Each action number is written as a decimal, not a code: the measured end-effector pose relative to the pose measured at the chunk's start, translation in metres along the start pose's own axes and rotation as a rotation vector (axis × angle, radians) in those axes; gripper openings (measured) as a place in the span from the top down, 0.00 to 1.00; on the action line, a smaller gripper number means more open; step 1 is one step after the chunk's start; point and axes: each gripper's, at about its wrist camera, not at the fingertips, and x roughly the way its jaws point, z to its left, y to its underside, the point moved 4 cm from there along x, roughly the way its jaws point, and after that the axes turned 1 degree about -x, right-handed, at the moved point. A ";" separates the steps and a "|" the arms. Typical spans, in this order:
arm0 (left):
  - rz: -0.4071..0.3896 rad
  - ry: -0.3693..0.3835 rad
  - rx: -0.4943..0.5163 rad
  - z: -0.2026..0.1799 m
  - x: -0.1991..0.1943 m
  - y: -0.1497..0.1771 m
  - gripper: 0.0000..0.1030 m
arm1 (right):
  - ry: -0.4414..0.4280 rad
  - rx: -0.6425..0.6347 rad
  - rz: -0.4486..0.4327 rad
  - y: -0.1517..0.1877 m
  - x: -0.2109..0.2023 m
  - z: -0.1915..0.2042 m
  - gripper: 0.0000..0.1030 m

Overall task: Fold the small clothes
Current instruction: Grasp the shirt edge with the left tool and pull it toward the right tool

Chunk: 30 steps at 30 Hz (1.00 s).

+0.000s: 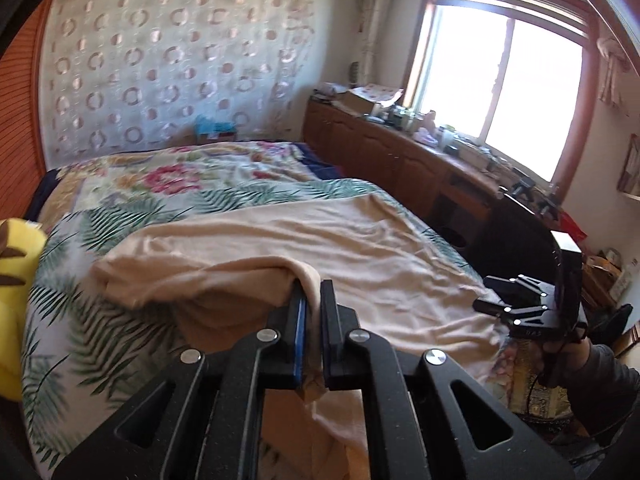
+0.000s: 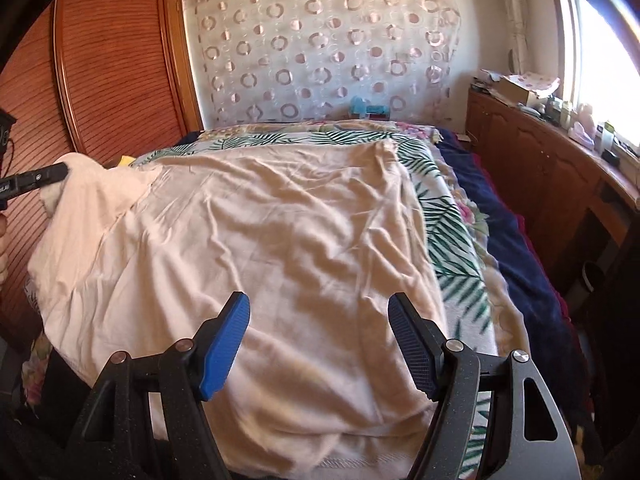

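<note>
A beige garment (image 1: 360, 248) lies spread on the bed and fills most of the right wrist view (image 2: 280, 240). My left gripper (image 1: 314, 292) is shut on an edge of the garment and holds that part lifted and folded over; it shows at the left edge of the right wrist view (image 2: 48, 174) with cloth bunched around it. My right gripper (image 2: 318, 312) is open and empty, its blue pads (image 2: 224, 348) just above the garment's near part. It also shows in the left wrist view (image 1: 486, 292) at the garment's right edge.
The bed carries a leaf-and-flower bedspread (image 1: 132, 208). A yellow plush thing (image 1: 16, 276) lies at its left. A wooden cabinet (image 1: 400, 156) with clutter runs under the window (image 1: 500, 92) on the right. A wooden wardrobe (image 2: 100, 80) stands left of the bed.
</note>
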 end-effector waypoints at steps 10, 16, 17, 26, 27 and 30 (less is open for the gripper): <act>-0.013 0.185 0.143 -0.108 0.026 -0.057 0.94 | 0.027 0.059 -0.059 0.005 -0.031 -0.023 0.28; 0.007 0.273 0.216 -0.171 0.039 -0.068 0.94 | 0.042 0.079 -0.073 0.016 -0.040 -0.030 0.28; 0.013 0.283 0.219 -0.177 0.040 -0.067 0.94 | 0.049 0.083 -0.074 0.017 -0.042 -0.031 0.28; 0.149 0.297 0.250 -0.208 0.078 -0.035 0.93 | 0.071 0.117 -0.083 0.022 -0.050 -0.038 0.28; 0.162 0.284 0.261 -0.208 0.081 -0.031 0.93 | 0.074 0.115 -0.082 0.022 -0.051 -0.037 0.28; 0.167 0.248 0.257 -0.196 0.077 -0.022 0.75 | 0.078 0.109 -0.089 0.019 -0.054 -0.033 0.28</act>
